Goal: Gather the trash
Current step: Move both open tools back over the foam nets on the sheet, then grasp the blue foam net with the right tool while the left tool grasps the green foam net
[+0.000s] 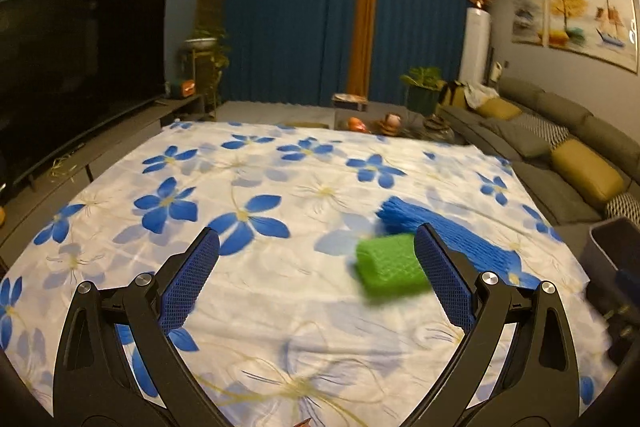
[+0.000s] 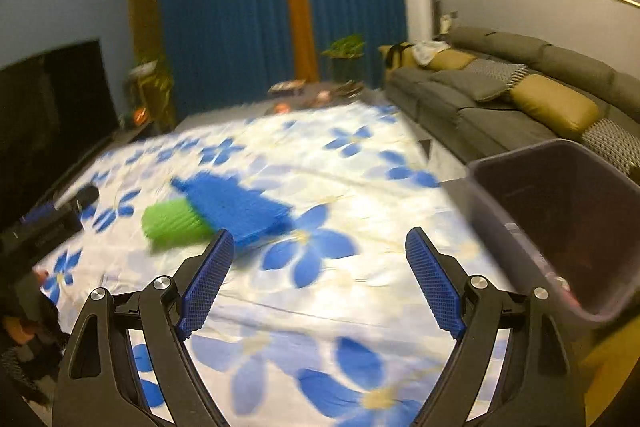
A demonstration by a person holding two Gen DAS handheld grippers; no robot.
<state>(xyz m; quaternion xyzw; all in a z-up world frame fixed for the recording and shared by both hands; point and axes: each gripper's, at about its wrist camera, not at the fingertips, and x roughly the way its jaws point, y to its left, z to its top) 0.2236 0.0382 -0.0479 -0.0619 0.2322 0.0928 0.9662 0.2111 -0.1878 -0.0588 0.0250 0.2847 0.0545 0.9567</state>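
Observation:
A green foam net roll (image 1: 390,265) lies on the flowered cloth (image 1: 280,179), touching a longer blue foam net (image 1: 448,231) behind it. My left gripper (image 1: 318,247) is open and empty, the green roll just inside its right finger. In the right wrist view the green roll (image 2: 172,223) and blue net (image 2: 236,207) lie ahead to the left. My right gripper (image 2: 320,251) is open and empty above the cloth (image 2: 320,287). A dark plastic bin (image 2: 560,219) stands at the right; its corner shows in the left wrist view (image 1: 616,243).
A grey sofa (image 1: 560,147) with yellow cushions runs along the right. A TV (image 1: 76,67) on a low stand is at the left. A low table with objects (image 1: 380,123) stands beyond the cloth. The other gripper (image 2: 52,219) shows at the left.

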